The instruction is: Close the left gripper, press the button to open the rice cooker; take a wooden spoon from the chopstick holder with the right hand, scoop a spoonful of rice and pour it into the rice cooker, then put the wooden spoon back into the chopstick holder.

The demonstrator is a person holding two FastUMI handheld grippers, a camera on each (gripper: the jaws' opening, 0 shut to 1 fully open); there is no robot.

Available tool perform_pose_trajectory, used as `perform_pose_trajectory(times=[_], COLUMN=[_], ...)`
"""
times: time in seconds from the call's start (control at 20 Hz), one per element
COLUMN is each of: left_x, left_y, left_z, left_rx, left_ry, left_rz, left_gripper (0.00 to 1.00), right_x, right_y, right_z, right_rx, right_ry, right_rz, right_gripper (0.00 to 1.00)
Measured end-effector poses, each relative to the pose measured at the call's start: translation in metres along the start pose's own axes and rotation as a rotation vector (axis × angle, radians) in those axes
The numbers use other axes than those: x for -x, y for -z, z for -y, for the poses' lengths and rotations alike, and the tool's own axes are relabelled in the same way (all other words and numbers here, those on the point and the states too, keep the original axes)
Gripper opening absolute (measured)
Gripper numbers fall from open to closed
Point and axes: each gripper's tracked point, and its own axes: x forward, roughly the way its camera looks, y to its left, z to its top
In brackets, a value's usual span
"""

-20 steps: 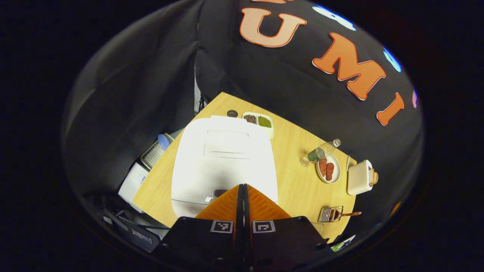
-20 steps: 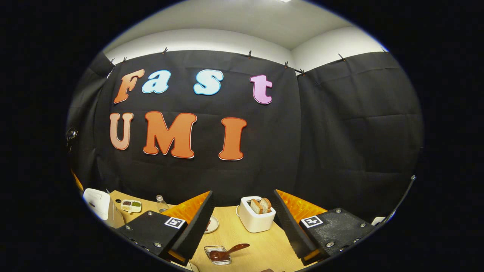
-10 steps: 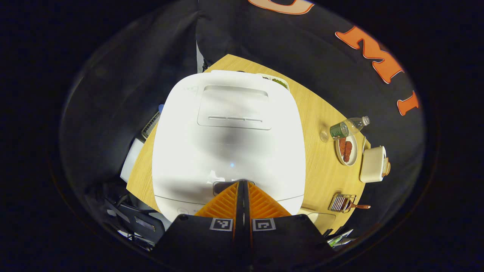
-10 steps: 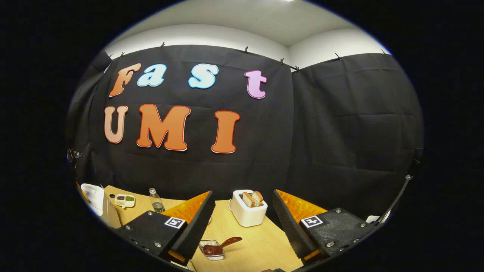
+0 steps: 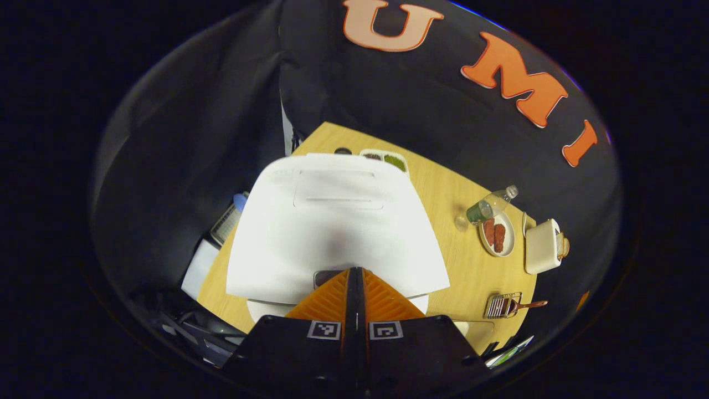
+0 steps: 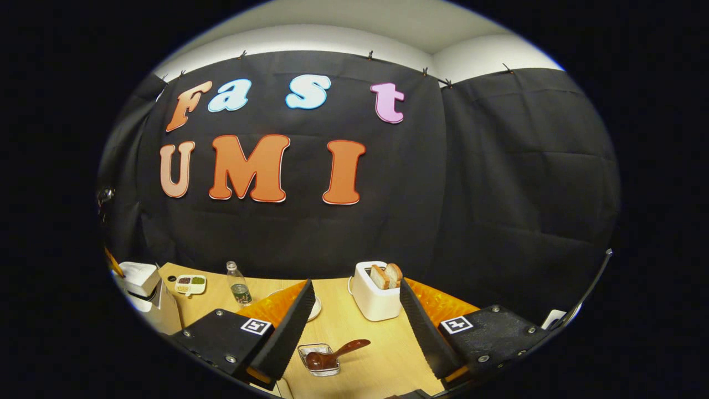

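Glossy white, rounded plastic rice cooker (image 5: pixel 332 233) on the pale wood-grain table (image 5: pixel 448 260), lid tilted up off the base. Left gripper (image 5: pixel 354 274): ribbed fingers pressed together, empty, tips at the dark lid button (image 5: pixel 327 276). Brown wooden spoon (image 6: pixel 332 354) lying in the wire-mesh chopstick holder (image 6: pixel 320 360). Right gripper (image 6: pixel 354 327): spread wide, empty, above the holder.

One rice cooker (image 5: pixel 332 233), one bottle (image 6: pixel 239 286), one toaster (image 6: pixel 372 296) with two bread slices (image 6: pixel 386 275). One wooden spoon (image 6: pixel 338 353) in one wire holder (image 6: pixel 318 354). One plate (image 5: pixel 496 235), two reddish pieces on it. One divided tray (image 6: pixel 190 283), one table (image 5: pixel 448 183).
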Motion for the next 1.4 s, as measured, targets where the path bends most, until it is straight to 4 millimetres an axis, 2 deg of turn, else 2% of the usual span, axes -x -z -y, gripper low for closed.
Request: perform_pose_trajectory(times=[0.15,0.3,0.65,0.8,0.9,0.95,1.05,1.1,1.25,1.4], left_x=[0.034,0.074,0.153,0.176,0.181,0.185,0.194,0.198,0.209,0.216], left_y=[-0.045,-0.072,-0.088,-0.083,-0.076,-0.072,-0.065,-0.060,-0.051,-0.042], left_z=[0.002,0.012,0.026,0.038,0.046,0.051,0.065,0.068,0.077,0.091], left_rx=[-0.050,-0.082,-0.117,-0.112,-0.125,-0.131,-0.147,-0.163,-0.216,-0.234], left_ry=[-0.031,-0.033,-0.053,-0.016,0.008,0.019,0.047,0.050,0.032,0.050], left_rz=[0.220,0.398,0.719,0.793,0.821,0.832,0.858,0.871,0.906,0.917], left_gripper=[0.05,0.05,0.05,0.06,0.05,0.11,0.32,0.48,0.69,0.69], right_x=[-0.006,-0.014,-0.037,-0.040,-0.045,-0.048,-0.054,-0.057,-0.065,-0.076], right_y=[0.013,0.030,0.089,0.120,0.136,0.145,0.161,0.171,0.196,0.210], right_z=[-0.008,-0.010,-0.004,0.002,0.002,0.002,0.001,0.001,-0.007,-0.020], right_rx=[-0.019,-0.036,-0.048,-0.072,-0.083,-0.085,-0.105,-0.121,-0.196,-0.304], right_ry=[-0.033,-0.055,-0.055,-0.058,-0.065,-0.069,-0.078,-0.077,-0.104,-0.138], right_rz=[-0.038,-0.081,-0.225,-0.299,-0.334,-0.354,-0.394,-0.418,-0.486,-0.508], right_gripper=[0.96,0.96,0.96,0.96,0.96,0.96,0.96,0.95,0.94,0.90])
